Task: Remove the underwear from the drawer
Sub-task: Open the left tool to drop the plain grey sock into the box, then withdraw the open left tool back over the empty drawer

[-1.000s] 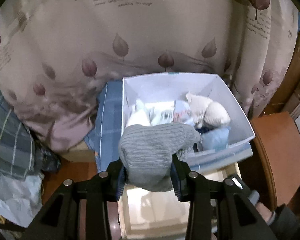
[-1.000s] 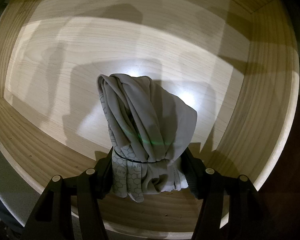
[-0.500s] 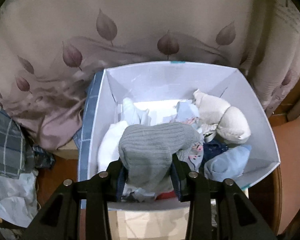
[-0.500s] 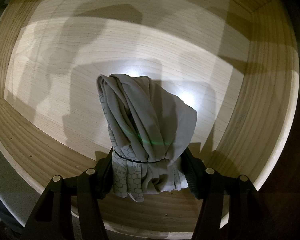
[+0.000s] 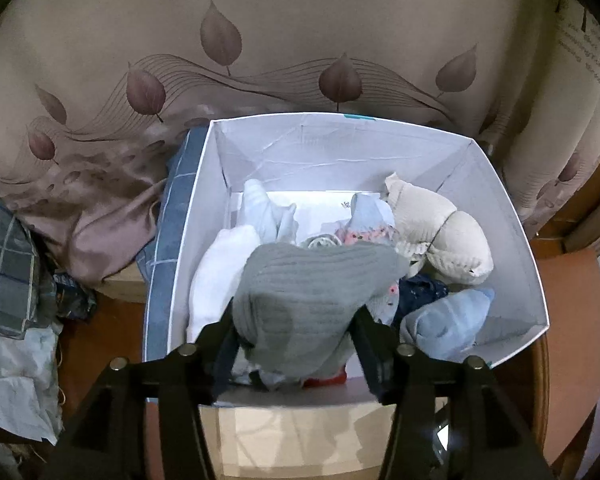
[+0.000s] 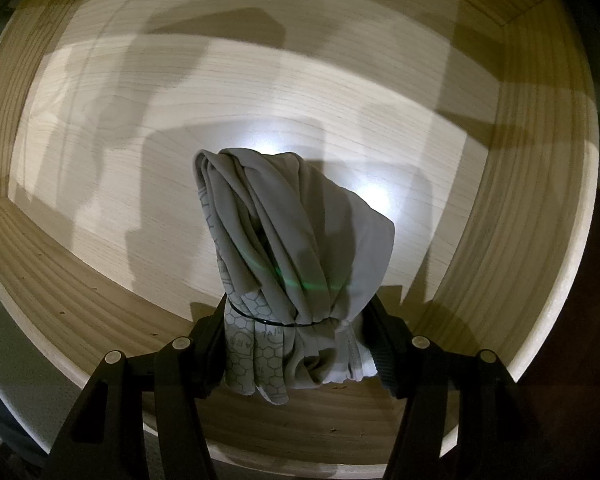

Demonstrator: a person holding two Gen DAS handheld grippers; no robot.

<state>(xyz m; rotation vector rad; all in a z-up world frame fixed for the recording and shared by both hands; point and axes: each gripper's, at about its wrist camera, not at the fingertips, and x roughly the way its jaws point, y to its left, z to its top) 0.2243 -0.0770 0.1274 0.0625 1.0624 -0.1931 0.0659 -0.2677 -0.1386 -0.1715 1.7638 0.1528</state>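
Left tongs (image 5: 296, 344), just opening, release the grey ribbed underwear (image 5: 308, 300) above the white box's (image 5: 340, 148) near edge; right tongs (image 6: 300, 344) clamp a grey bundled garment (image 6: 292, 264).

Leaf-print curtain (image 5: 300, 52); plaid cloth (image 5: 4, 264) at left.

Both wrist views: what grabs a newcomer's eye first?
Left view: the grey ribbed garment between the left gripper, whose jaws have just been opening, over a white box crowded with small clothes. Right view: the grey bundle clamped in the right gripper, lit above a bare wooden drawer.
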